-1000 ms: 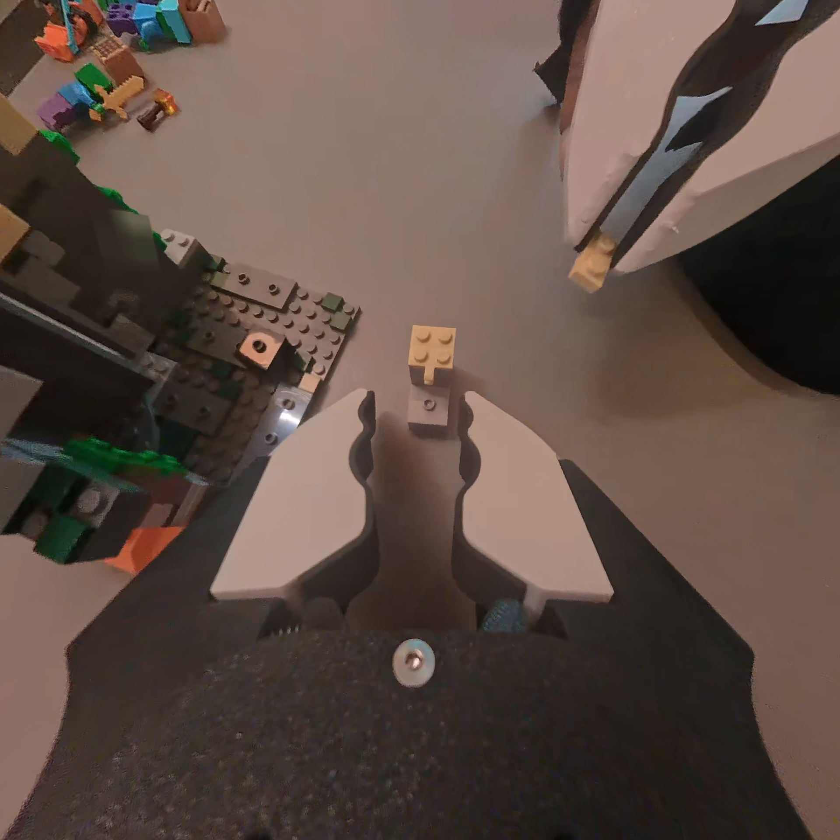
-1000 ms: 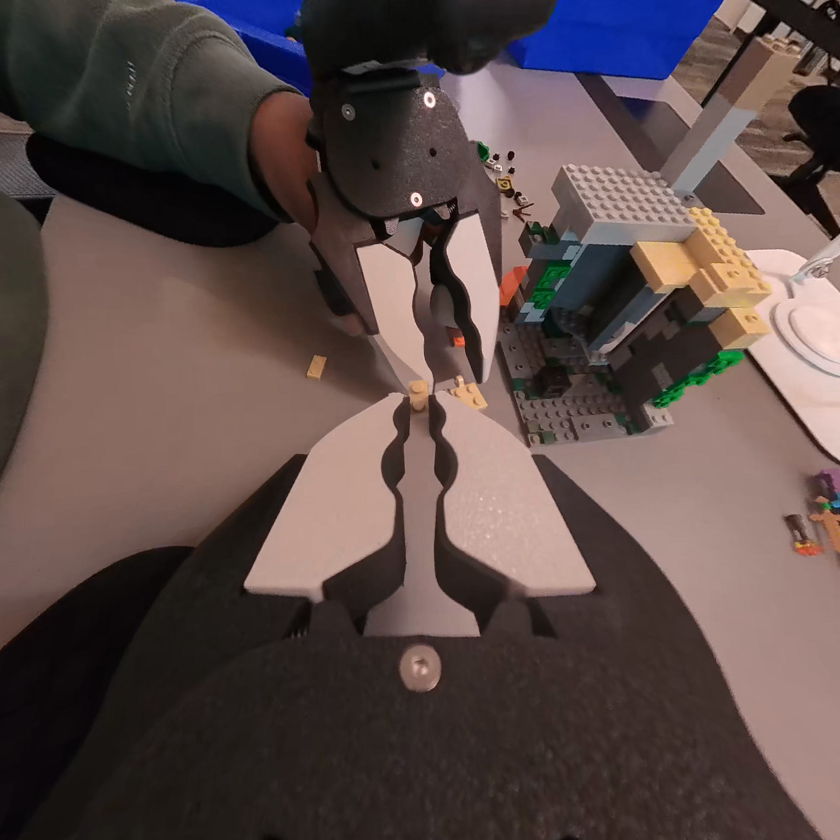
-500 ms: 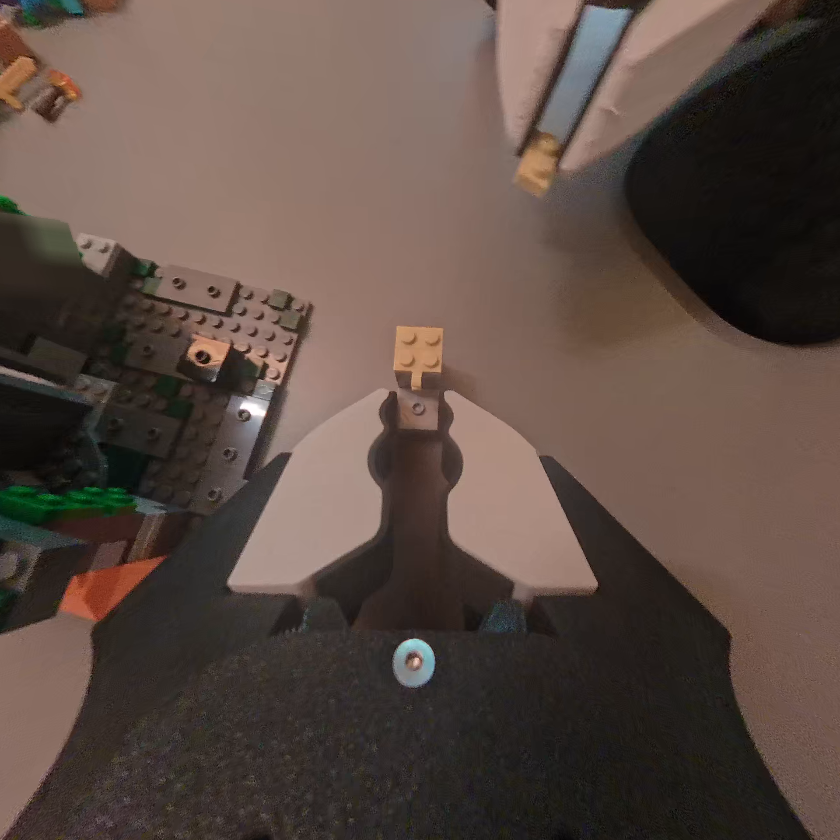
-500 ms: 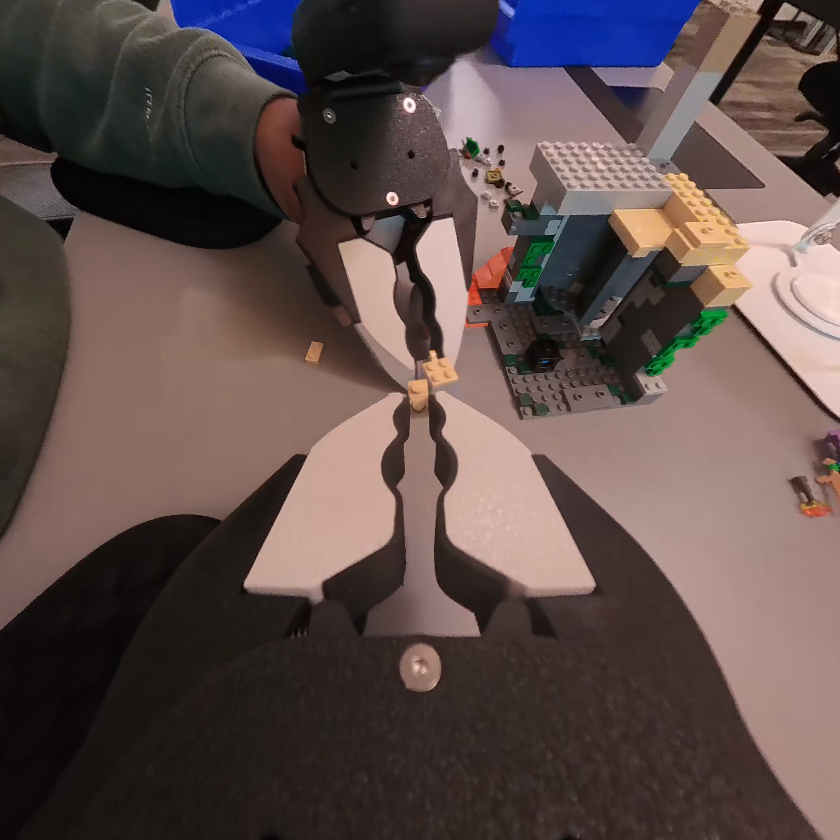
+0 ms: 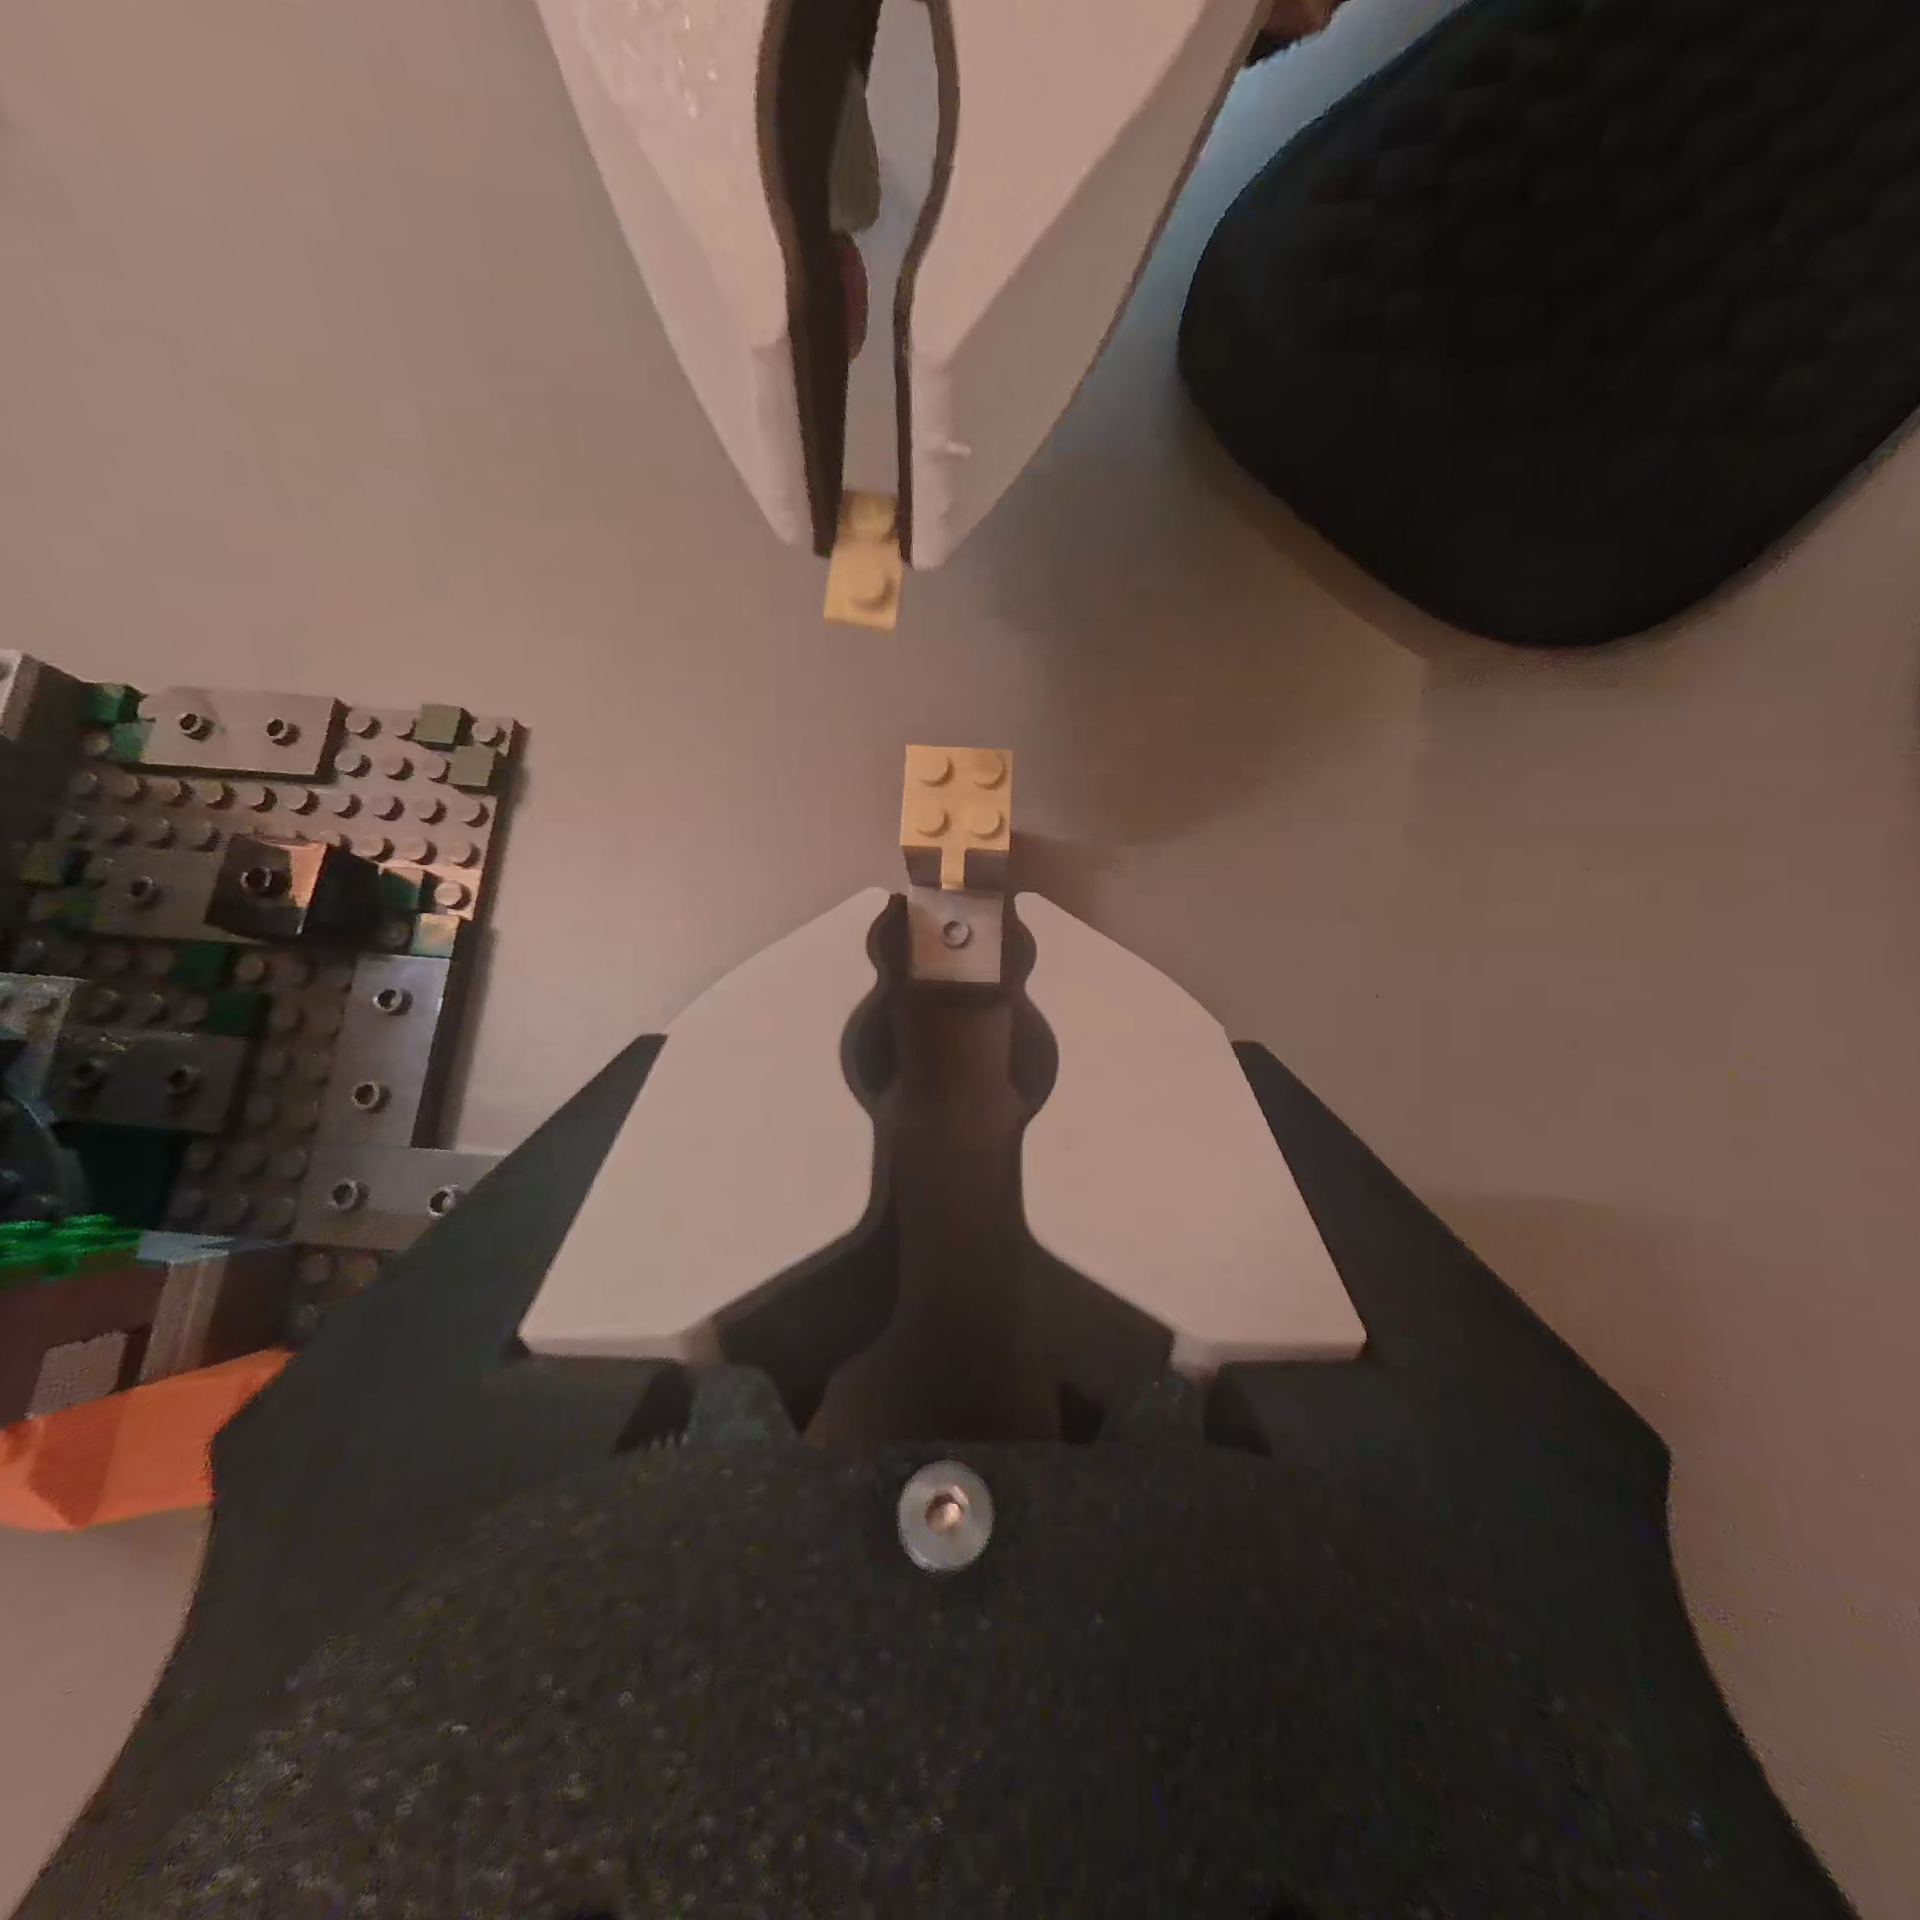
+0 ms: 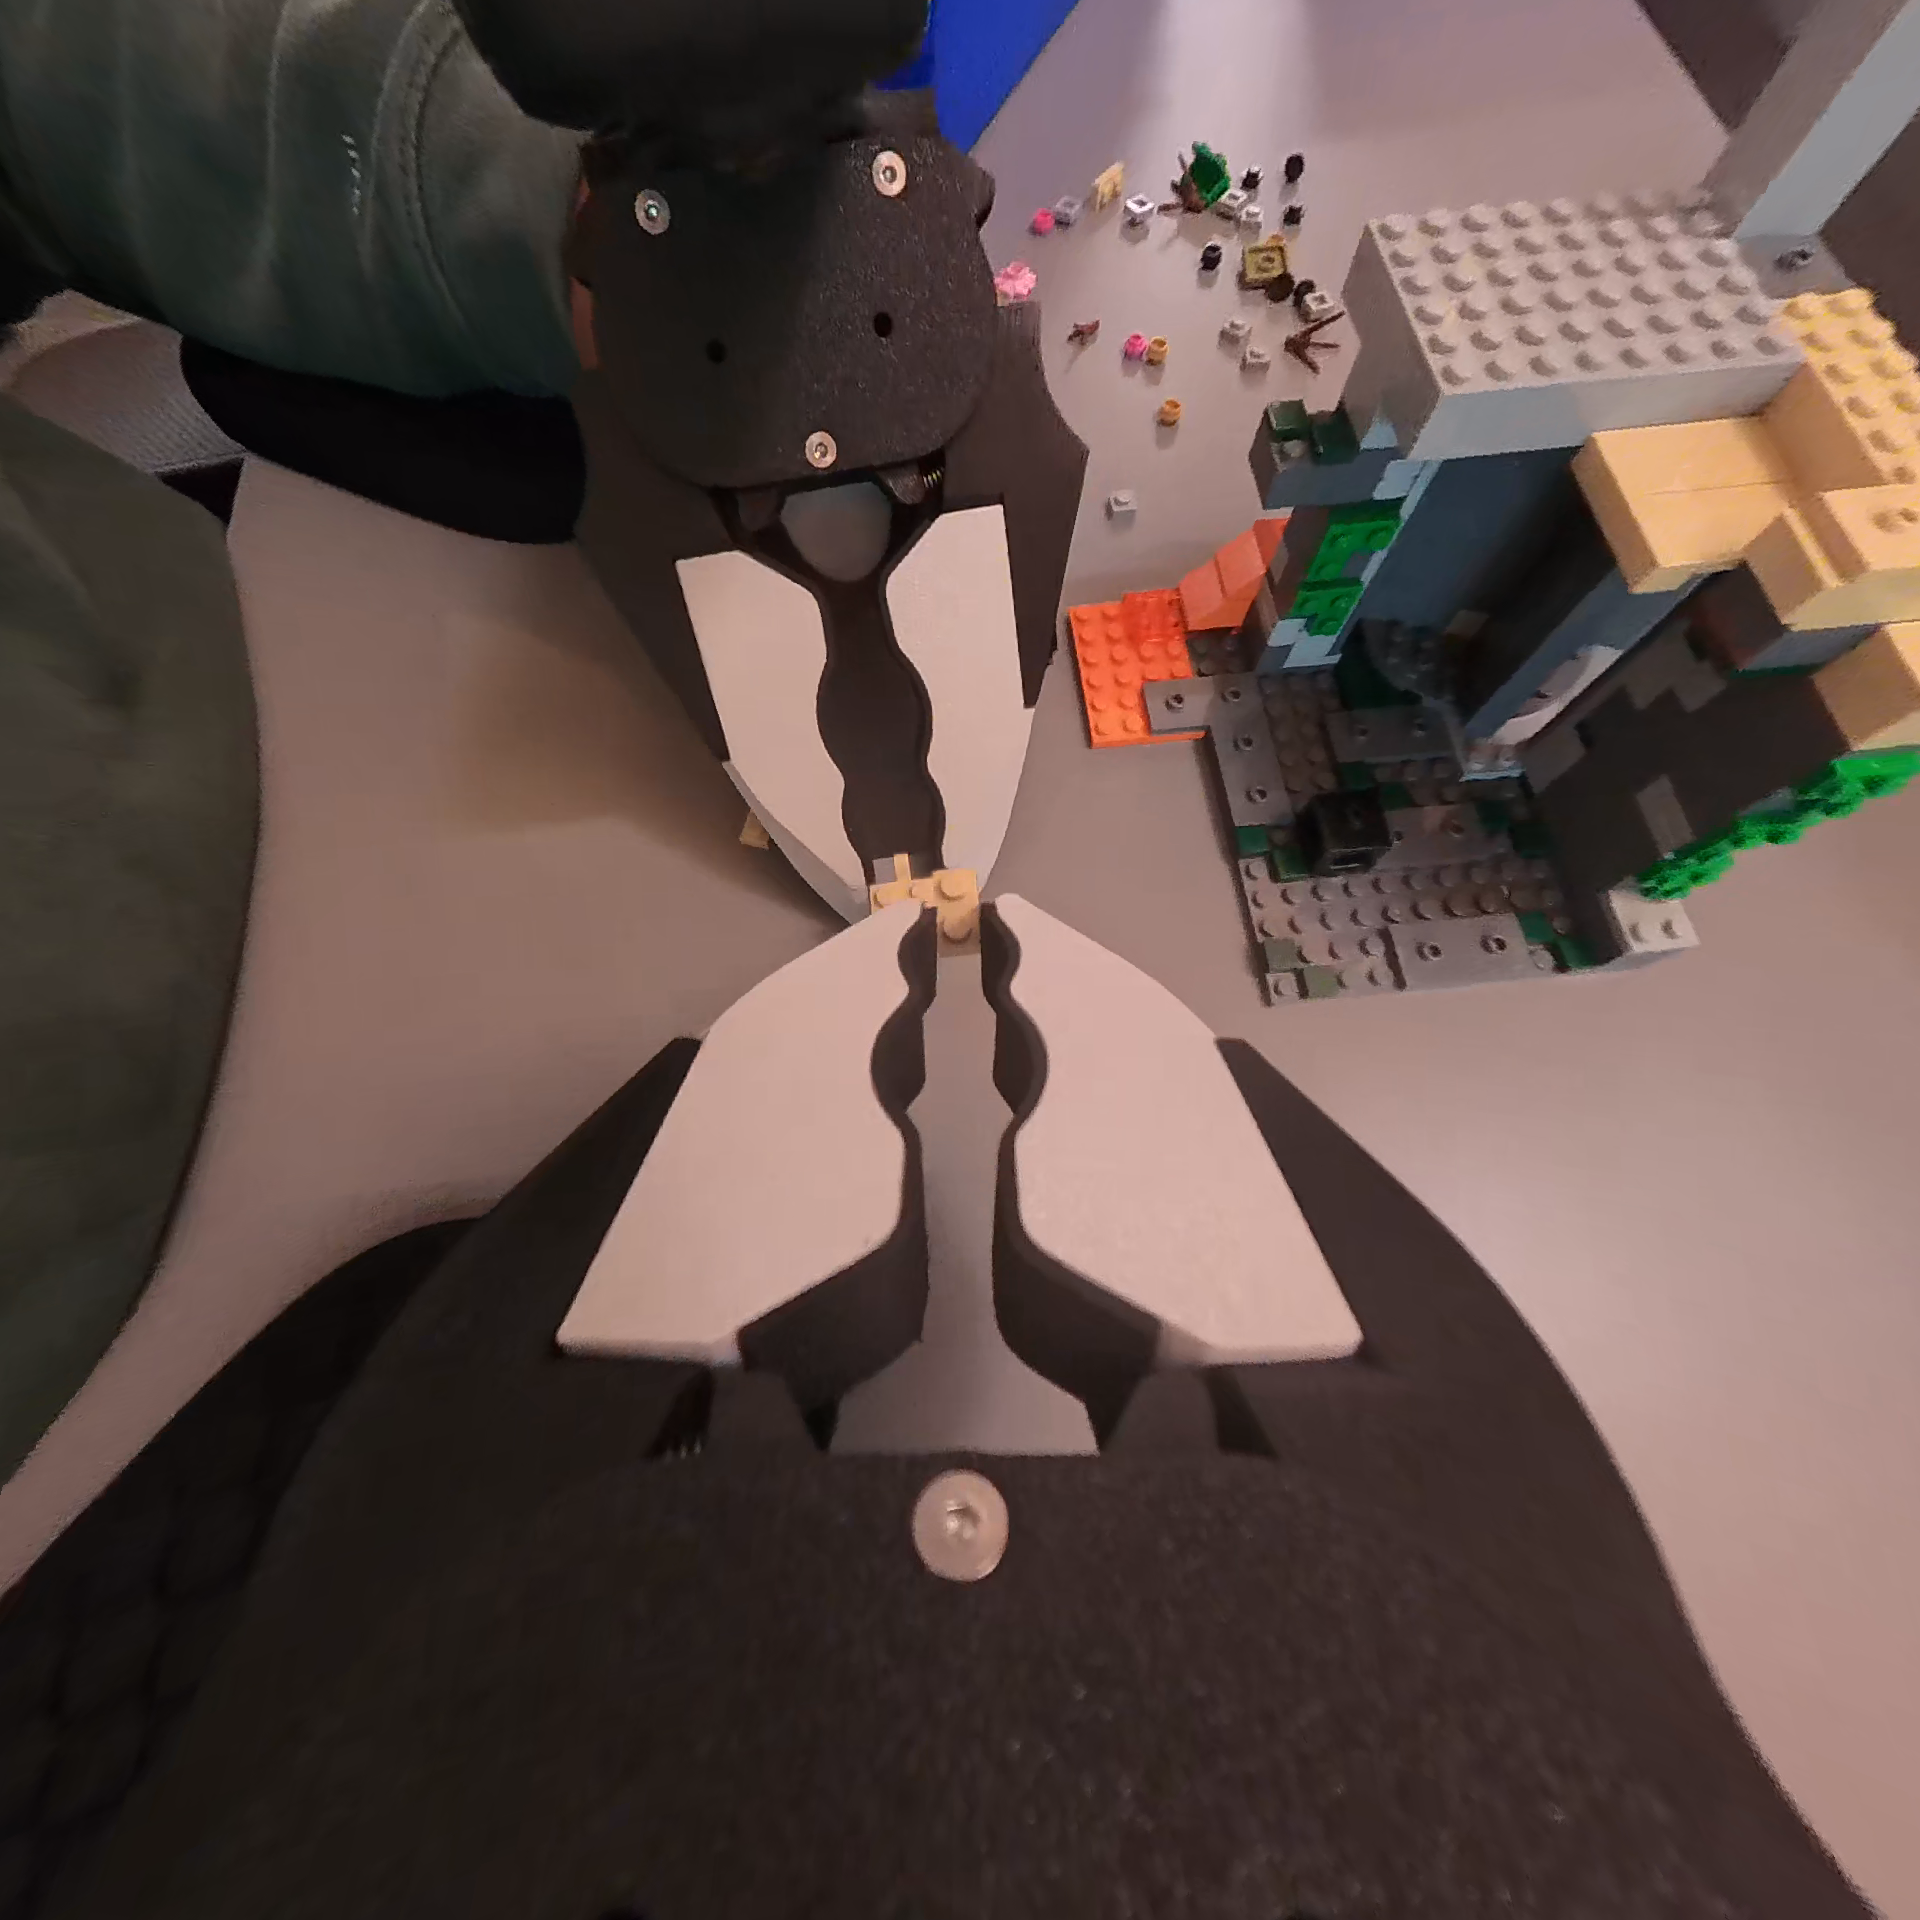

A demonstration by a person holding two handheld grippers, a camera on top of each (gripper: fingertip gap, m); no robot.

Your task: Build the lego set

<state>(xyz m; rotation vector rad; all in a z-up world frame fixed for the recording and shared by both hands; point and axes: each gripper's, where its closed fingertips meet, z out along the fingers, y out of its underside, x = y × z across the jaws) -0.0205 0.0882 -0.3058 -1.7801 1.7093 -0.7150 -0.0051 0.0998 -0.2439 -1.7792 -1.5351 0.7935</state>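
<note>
My left gripper (image 5: 956, 914) is shut on a small grey brick (image 5: 956, 940) that has a tan two-by-two plate (image 5: 956, 795) joined to its far end. My right gripper (image 6: 956, 920) is shut on a small tan plate (image 6: 956, 925). The two grippers face each other tip to tip over the grey table (image 5: 416, 312). In the left wrist view the right gripper (image 5: 862, 540) comes in from the top with its tan plate (image 5: 862, 582) a short way from the two-by-two plate. In the right wrist view the left gripper (image 6: 904, 862) and its tan plate (image 6: 925, 888) almost meet my tips.
A large brick build on a dark studded base (image 6: 1558, 675) stands right of the grippers, with an orange plate (image 6: 1132, 665) at its edge; it also shows in the left wrist view (image 5: 260, 935). Several tiny loose pieces (image 6: 1226, 239) lie behind. A person's green sleeve (image 6: 260, 187) and a black pad (image 5: 1558, 312) are close. Left tips to right tips: about 7 cm.
The left pads came together on the grey brick that stood between them. The right gripper, still shut on its tan plate, moved in until it faces the left one.
</note>
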